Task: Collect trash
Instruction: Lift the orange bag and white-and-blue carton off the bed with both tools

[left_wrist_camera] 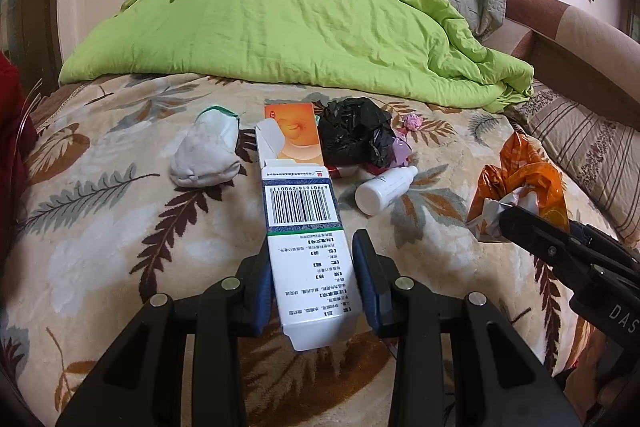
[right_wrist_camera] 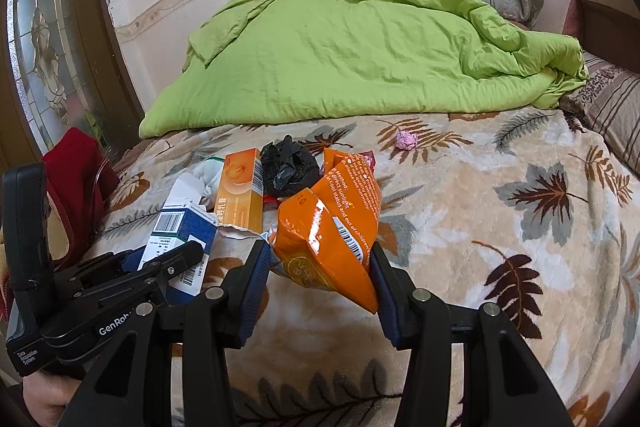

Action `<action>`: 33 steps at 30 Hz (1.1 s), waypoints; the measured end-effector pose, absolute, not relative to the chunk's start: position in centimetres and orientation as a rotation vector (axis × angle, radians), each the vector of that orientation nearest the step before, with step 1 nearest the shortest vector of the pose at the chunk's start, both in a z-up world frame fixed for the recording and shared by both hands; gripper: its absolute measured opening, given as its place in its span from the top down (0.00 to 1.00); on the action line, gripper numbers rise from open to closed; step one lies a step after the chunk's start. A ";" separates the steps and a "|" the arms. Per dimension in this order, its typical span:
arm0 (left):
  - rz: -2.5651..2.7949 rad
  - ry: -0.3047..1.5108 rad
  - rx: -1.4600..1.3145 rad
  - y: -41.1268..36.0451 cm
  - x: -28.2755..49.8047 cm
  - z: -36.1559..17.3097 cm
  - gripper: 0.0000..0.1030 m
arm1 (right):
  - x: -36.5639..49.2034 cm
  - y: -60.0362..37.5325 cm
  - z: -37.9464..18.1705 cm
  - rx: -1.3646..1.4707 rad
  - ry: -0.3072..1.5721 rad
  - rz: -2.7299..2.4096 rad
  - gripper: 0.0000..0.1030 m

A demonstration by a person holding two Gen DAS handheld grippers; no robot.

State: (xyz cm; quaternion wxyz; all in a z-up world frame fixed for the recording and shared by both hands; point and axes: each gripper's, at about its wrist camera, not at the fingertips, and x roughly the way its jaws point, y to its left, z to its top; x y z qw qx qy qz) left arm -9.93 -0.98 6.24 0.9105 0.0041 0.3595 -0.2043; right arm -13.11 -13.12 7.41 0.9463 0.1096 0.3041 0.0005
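In hand: our left gripper [left_wrist_camera: 316, 275] clamped on the white-and-blue medicine carton [left_wrist_camera: 304, 227]; right gripper [right_wrist_camera: 320, 279] pinching the orange foil bag [right_wrist_camera: 332, 227]. We should keep the carton level and the bag's mouth open when loading.

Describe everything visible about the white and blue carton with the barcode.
The white and blue carton is a long cardboard box, printed with a barcode, a green stripe and small black text. Its far end flap is open. The left hand-held gripper clamps its near end between blue pads, holding it tilted above the leaf-patterned blanket. Its far end overlaps an orange box in this view.
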 end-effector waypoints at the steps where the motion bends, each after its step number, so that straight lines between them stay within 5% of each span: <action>1: -0.424 0.742 0.009 -1.0 -10.0 6.2 0.66 | -13.1 -13.2 7.4 0.223 0.619 0.002 0.49; 33: -0.388 0.701 0.071 -1.2 -10.3 6.7 0.66 | -12.8 -13.6 7.1 0.233 0.634 0.000 0.49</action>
